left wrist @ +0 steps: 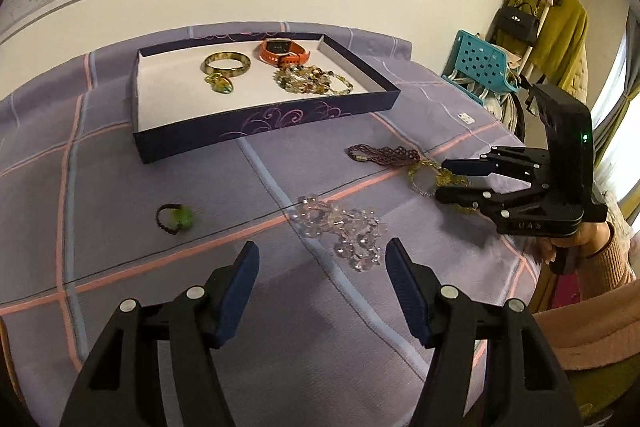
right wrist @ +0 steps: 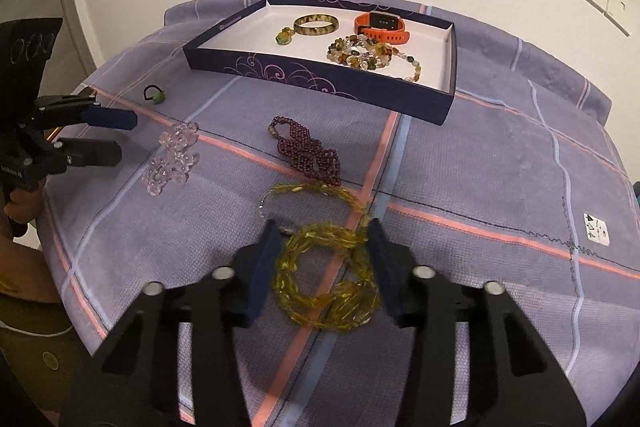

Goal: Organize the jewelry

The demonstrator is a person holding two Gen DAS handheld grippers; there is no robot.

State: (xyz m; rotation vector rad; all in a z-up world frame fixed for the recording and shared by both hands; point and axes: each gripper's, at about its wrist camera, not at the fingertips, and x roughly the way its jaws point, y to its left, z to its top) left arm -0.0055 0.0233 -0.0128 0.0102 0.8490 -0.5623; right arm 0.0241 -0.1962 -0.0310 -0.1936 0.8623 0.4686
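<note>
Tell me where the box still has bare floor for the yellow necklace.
The box is bare along its left half, before the bangle and pendant. It is crowded at the far right: the orange watch and mixed bead strand. The right gripper straddles the yellow necklace.

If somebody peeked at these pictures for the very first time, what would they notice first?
Probably the dark purple box at the back of the checked cloth, holding an orange watch and a beaded necklace. Nearer, the right gripper straddles a coiled yellow bead strand, beside a dark red beaded bracelet.
</note>
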